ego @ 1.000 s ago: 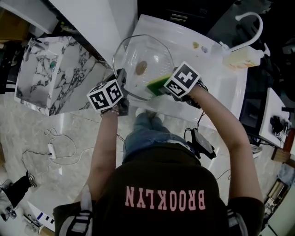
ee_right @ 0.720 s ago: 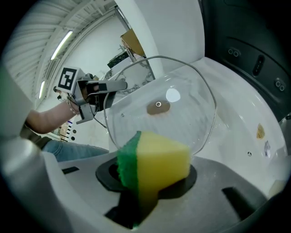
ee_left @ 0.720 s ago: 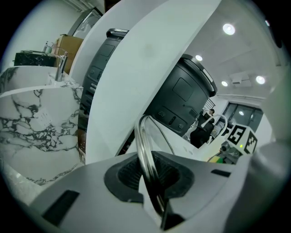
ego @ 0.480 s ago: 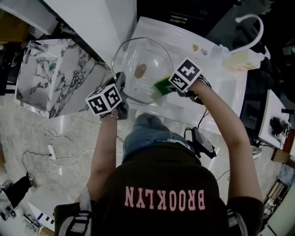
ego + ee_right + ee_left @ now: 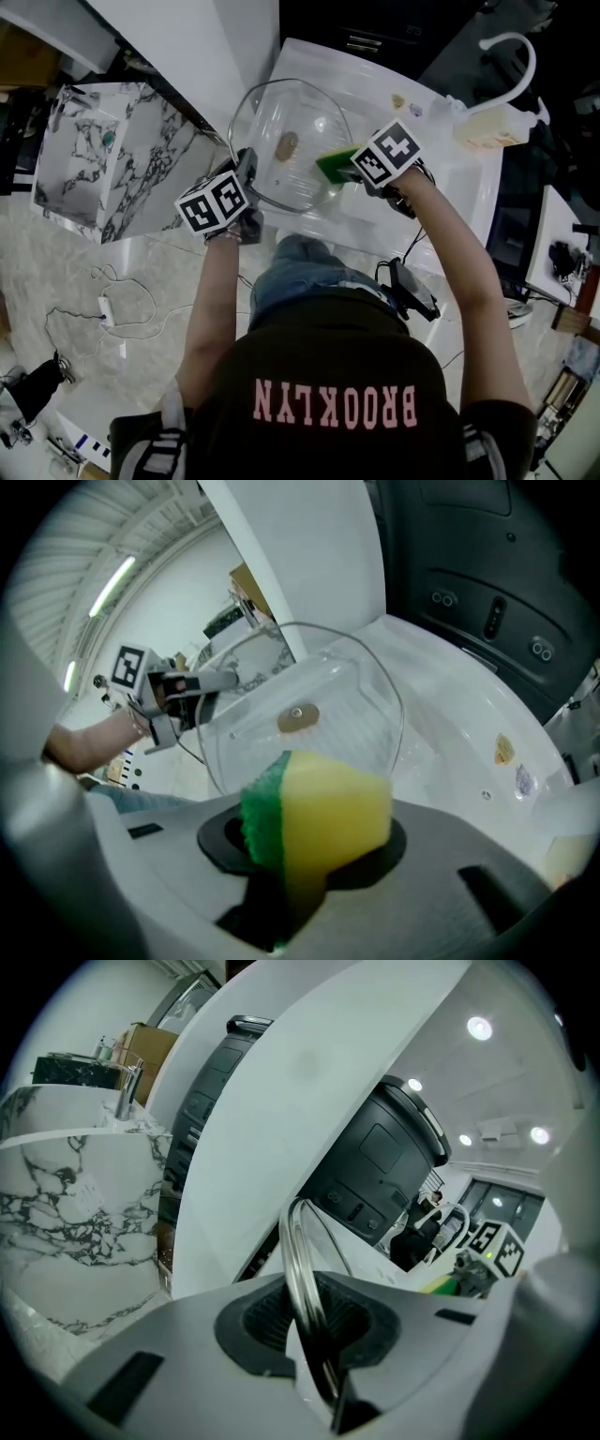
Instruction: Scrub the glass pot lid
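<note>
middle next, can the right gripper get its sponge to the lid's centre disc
Likely yes: nothing lies between the sponge in the right gripper and the centre disc; the left gripper holds the lid by its rim.

Round ceiling lights (image 5: 480, 1027) are shining brightly, and the white desk (image 5: 375, 70) is glaring. Both gripper views are bending strongly at their dark edges, with the sponge (image 5: 323, 808) blurring up close.

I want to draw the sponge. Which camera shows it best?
The right gripper view: the yellow and green sponge fills the middle, clamped in the right tool. The head view shows a small green patch; the left gripper view, a tiny sliver.
</note>
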